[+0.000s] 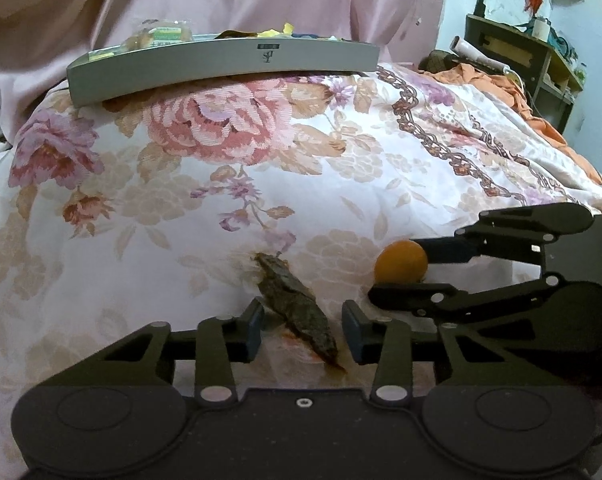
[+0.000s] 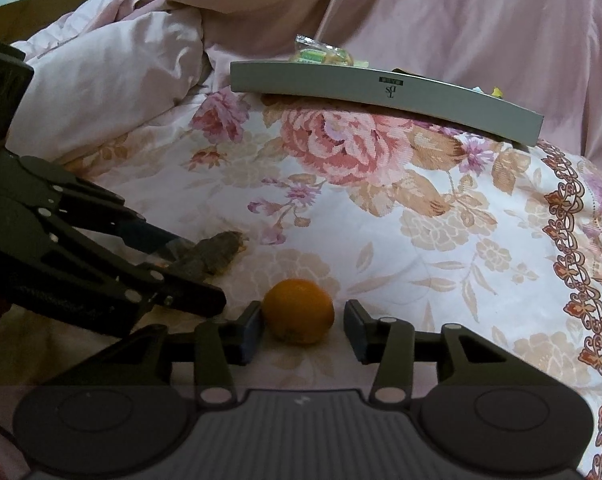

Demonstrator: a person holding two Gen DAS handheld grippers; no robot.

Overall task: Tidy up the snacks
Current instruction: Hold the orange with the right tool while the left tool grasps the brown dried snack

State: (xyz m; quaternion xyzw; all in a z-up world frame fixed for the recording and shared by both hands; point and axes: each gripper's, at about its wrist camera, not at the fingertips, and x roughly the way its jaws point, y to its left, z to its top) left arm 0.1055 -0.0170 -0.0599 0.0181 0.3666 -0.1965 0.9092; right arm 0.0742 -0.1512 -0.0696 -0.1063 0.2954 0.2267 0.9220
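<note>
Covering most of both views, a floral bedspread [image 1: 141, 220] lies under everything, with a pink sheet [image 2: 461, 20] bunched up behind it. A wooden shelf [image 1: 513, 52] stands by the wall at the far right of the left view.

A long grey tray [image 1: 221, 64] rests on the far part of the bedspread, one end raised a little off the cloth. Wrapped snacks [image 1: 161, 34] show above its rim; how they lie inside is hidden.

The left gripper [image 1: 303, 332] is low over the near part of the bedspread. Its jaws are partly open and straddle a dark packet [image 1: 297, 308]. One pad sits right at the packet's edge, while the other stands clear of it, so nothing is clamped.

The right gripper [image 2: 301, 324] is just beside it, jaws set narrowly around an orange [image 2: 299, 312] that sits on the cloth. Its left pad is against the fruit and its right pad is very close. Seen from the left camera, both fingers seem to press on it.

Packet and orange lie near each other, well apart from the tray.
</note>
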